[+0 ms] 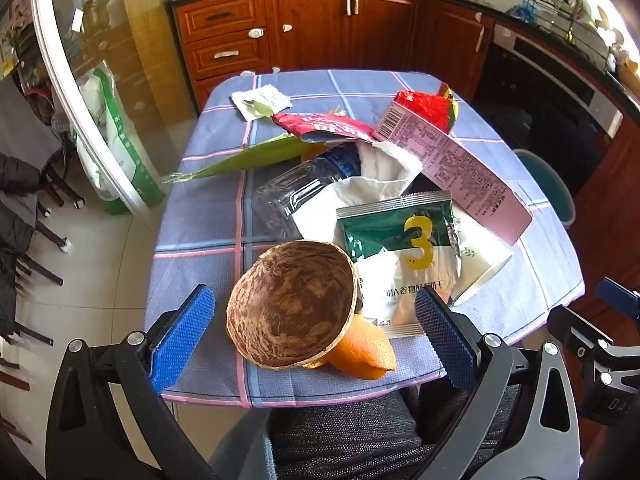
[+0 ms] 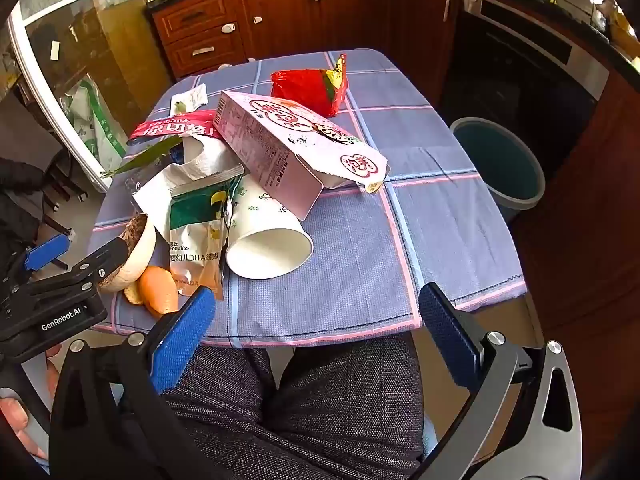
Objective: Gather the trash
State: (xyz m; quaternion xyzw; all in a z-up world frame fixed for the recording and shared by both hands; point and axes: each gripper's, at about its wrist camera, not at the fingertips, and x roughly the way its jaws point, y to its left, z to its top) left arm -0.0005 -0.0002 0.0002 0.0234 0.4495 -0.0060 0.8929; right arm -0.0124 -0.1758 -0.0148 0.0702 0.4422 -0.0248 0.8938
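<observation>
Trash lies heaped on the worktop (image 1: 208, 216), which carries a blue checked cloth. At the left, the clear plastic bottle (image 1: 296, 192) is half buried under white tissue (image 1: 384, 176) in the left wrist view; the right wrist view barely shows it. The coconut shell (image 1: 292, 308) shows its brown bowl in the left view — in the right view only its pale edge appears, partly behind the left gripper (image 1: 316, 336). Orange peel (image 1: 364, 350) lies tucked beneath it. The green snack packet (image 1: 396, 236) covers most of the paper cup (image 2: 268, 240), whose open mouth only the right view reveals. The pink carton (image 2: 296, 148) overlaps the pile. The teal bin (image 2: 500, 164) stands on the floor beside the worktop, cut off in the left view. Right gripper (image 2: 316, 328) hovers at the near edge. Both sets of jaws stand wide apart, gripping nothing.
</observation>
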